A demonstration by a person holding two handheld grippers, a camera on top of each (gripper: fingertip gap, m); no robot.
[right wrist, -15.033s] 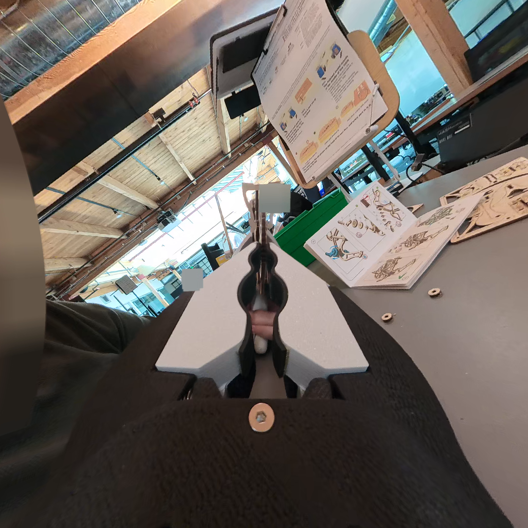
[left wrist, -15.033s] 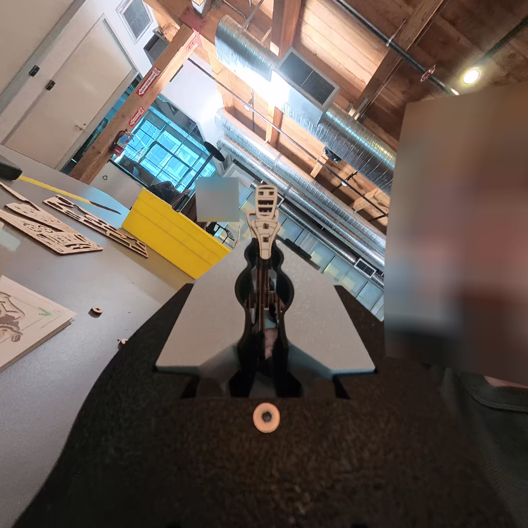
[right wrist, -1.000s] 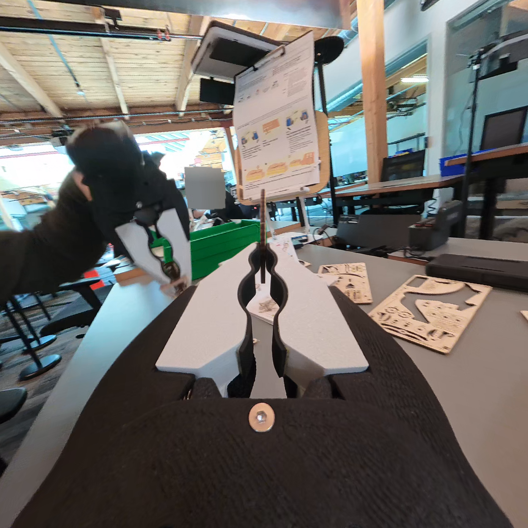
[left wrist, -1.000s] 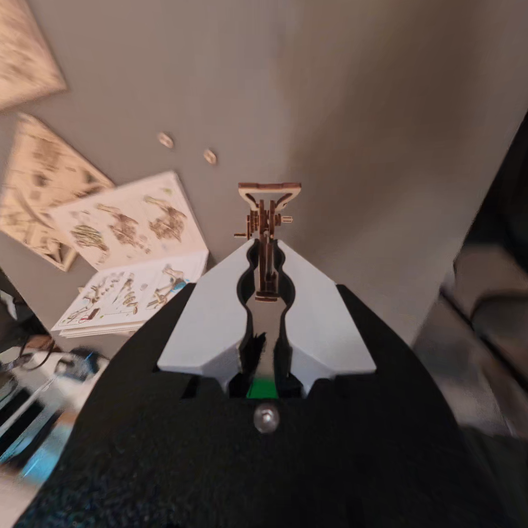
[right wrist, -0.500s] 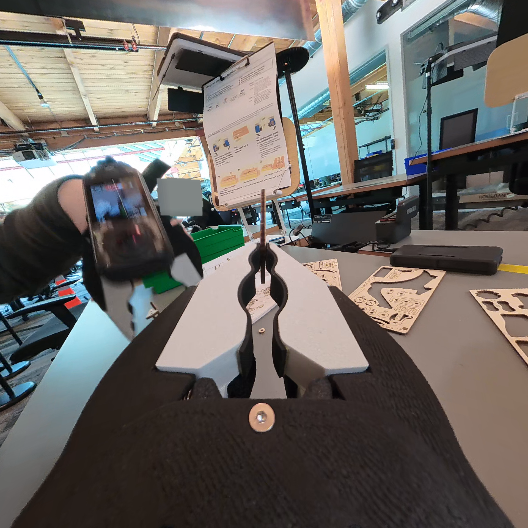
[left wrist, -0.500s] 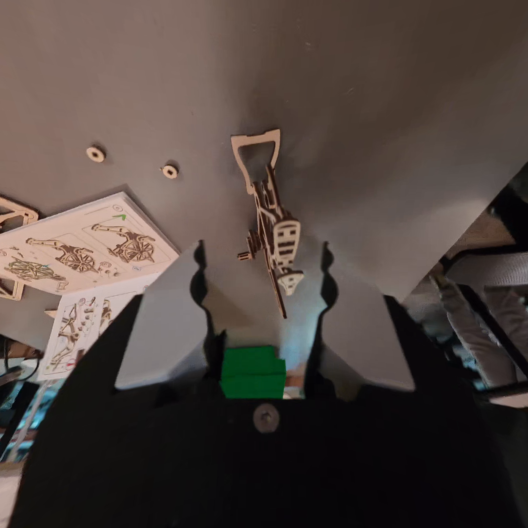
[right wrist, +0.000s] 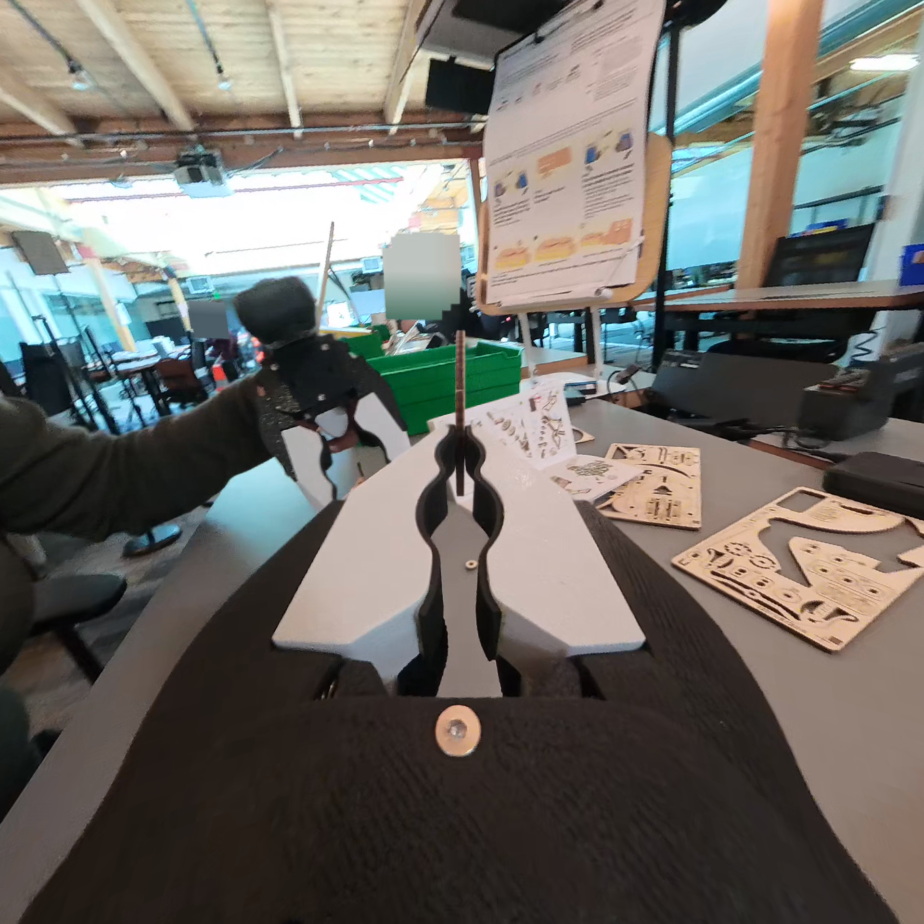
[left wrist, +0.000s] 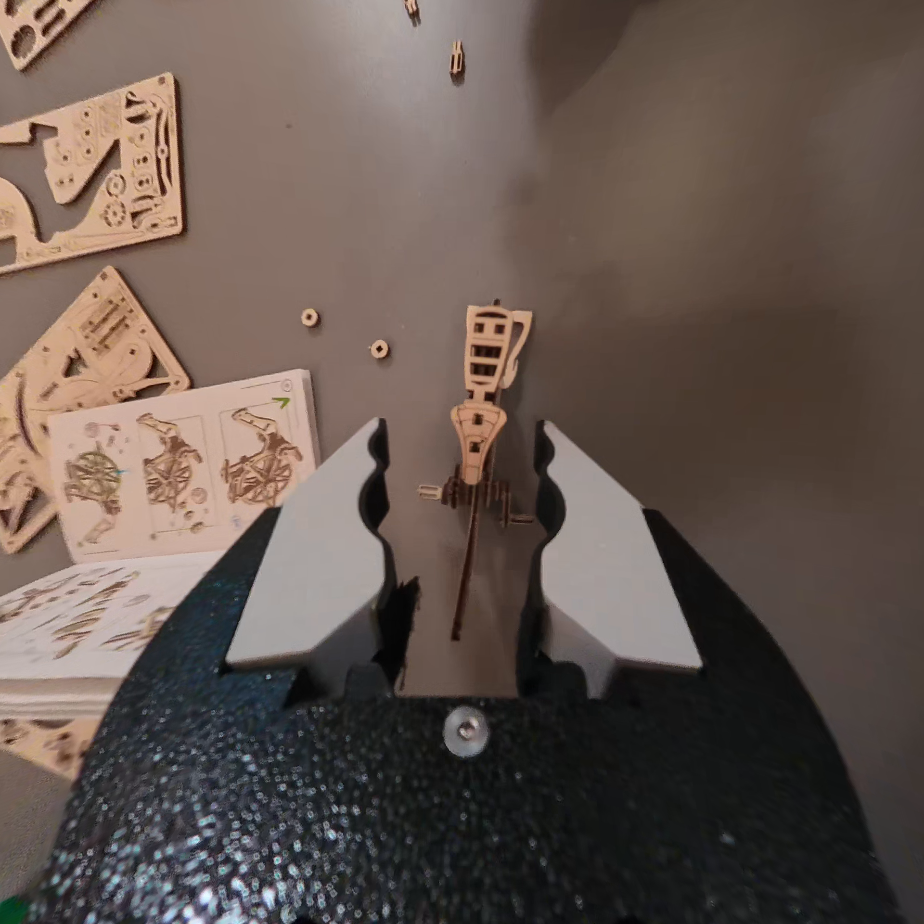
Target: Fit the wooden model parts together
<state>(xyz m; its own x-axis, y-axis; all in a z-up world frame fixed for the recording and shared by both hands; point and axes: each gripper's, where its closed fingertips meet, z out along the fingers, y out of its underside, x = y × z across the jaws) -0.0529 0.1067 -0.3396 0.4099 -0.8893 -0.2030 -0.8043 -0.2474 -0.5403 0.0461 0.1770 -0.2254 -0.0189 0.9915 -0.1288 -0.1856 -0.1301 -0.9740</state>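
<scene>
1. My left tool (left wrist: pixel 460 480) hangs over the grey table (left wrist: pixel 700 250) with its jaws spread wide, gripping nothing — the wooden sub-assembly (left wrist: pixel 482 425) lies flat on the table in the gap between them, touching neither finger as far as I can tell.
2. That sub-assembly is my landmark: a slotted pale head at its far end, small cross-pegs at its middle, and a thin dark stem running back toward the tool.
3. My right tool (right wrist: pixel 460 450) is closed on a thin wooden strip (right wrist: pixel 459 400), which stands upright out of the fingertips, seen edge-on.
4. Left of the sub-assembly lies the open instruction booklet (left wrist: pixel 190 465); two small wooden washers (left wrist: pixel 380 349) sit between the booklet's far corner and the sub-assembly's head, and the punched part sheets (left wrist: pixel 95 170) lie farther left again.
5. I judge the step in hand to be re-gripping the sub-assembly so the strip can be fitted to it.
6. To do it well, I would centre the left tool on the stem just behind the cross-pegs and close slowly — the pegs look fragile, and a pinch on them could snap or skew them.
7. I would keep the right tool's hold firm so the strip does not tilt, then line it up with a slot before pressing.
</scene>
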